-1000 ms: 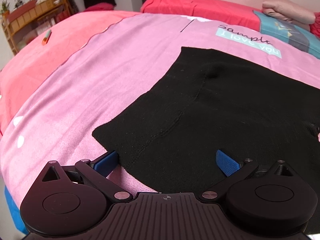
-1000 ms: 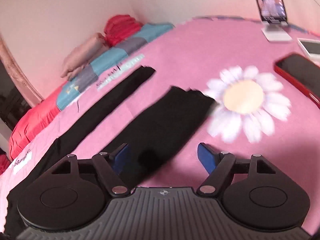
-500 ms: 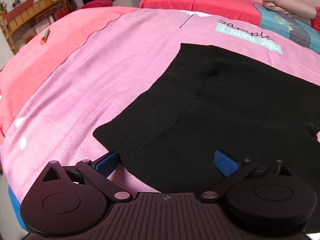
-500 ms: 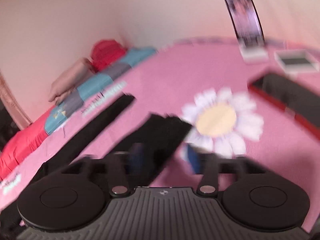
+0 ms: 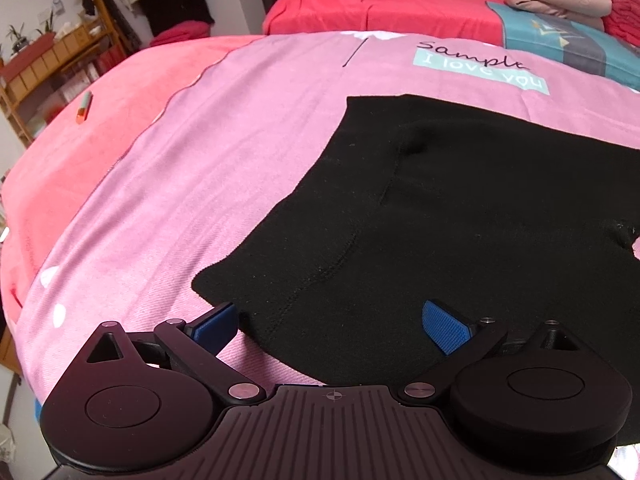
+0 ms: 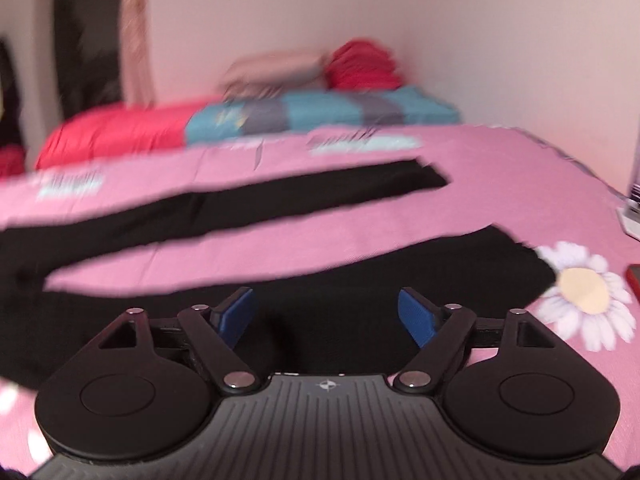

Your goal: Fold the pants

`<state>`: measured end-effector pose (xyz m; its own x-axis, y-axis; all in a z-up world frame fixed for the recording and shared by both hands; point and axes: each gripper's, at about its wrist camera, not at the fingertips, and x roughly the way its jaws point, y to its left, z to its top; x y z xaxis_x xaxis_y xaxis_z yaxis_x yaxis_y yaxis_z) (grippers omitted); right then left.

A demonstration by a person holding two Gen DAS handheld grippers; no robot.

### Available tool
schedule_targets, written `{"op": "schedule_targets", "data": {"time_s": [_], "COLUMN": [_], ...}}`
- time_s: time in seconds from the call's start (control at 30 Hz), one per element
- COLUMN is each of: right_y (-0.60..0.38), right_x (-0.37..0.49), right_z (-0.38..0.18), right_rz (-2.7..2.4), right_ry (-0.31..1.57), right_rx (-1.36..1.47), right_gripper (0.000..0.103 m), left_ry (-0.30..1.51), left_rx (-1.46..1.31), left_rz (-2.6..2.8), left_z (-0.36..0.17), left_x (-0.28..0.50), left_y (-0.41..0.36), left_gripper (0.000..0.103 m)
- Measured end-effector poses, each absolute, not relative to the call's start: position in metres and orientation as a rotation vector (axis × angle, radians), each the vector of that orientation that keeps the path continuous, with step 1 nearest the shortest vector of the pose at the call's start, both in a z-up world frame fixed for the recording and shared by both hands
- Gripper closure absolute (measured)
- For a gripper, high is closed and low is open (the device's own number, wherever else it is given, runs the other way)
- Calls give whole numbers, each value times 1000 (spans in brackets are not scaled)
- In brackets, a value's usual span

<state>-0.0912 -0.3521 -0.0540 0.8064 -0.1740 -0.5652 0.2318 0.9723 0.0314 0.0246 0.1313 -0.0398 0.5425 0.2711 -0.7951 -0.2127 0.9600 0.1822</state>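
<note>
Left tongs (image 5: pixel 330 324): blue tips spread wide, gripping nothing; one tip sits just beside the waist corner of the pants (image 5: pixel 460 220), the other over the black cloth.
Right tongs (image 6: pixel 326 316): tips likewise apart, empty, poised over the nearer pant leg (image 6: pixel 360 276).
Change, left view: almost none against a second ago; same waist corner between the tips, framing a shade different.
Change, right view: large. A second ago the daisy print (image 6: pixel 584 292) sat ahead of the tips with a red phone beside it; the flower is now at the right edge and the far pant leg (image 6: pixel 280 200) runs across the frame.
Pants position: spread flat on the pink bedspread (image 5: pixel 220 168), waist toward the left tongs, the two legs apart with a pink strip between them.
Hard to read: right view smeared by motion; lettering on the bedspread illegible there. Whether the tips touch the cloth cannot be told in either view.
Cut off: pants run out of the left view at the right edge; a red object (image 6: pixel 634 276) is clipped at the right border.
Containers: wooden shelf (image 5: pixel 44 64) at far left, contents too small to make out.
</note>
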Motion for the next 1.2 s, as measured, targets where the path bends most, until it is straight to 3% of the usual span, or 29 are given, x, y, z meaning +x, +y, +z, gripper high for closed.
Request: {"op": "schedule_targets", "data": {"time_s": [0.1,0.23,0.37,0.5,0.87,1.0,1.2], "right_y": [-352,-370,-365,-337,-367,-388,-432], "right_x": [-84,-90,-91,-84,-95,-102,-112], "right_z": [-70,-62,-54,-64,-49,-43,-52], "right_rz": [-222,-416,-311,-195,-306,-261,-55], "right_ry": [716,667,637,697,659,670,786], "right_rx": [22,65,126,3,67,210,658], "right_gripper": [20,20,19,17,13,13,13], "left_ry": [955,957,958,958,988,1065,1136], "left_rx": [64,67,70,78,37,-145,-356], "left_rz": [286,284,287,287,240,54,-55], "left_z": [-40,-40,-40,-39,-18,-12,-31], "left_x": [23,24,23,23,-2,-22,-16], "left_y": [131,131,131,130,139,156,173], "left_gripper": [0,0,0,0,0,0,0]}}
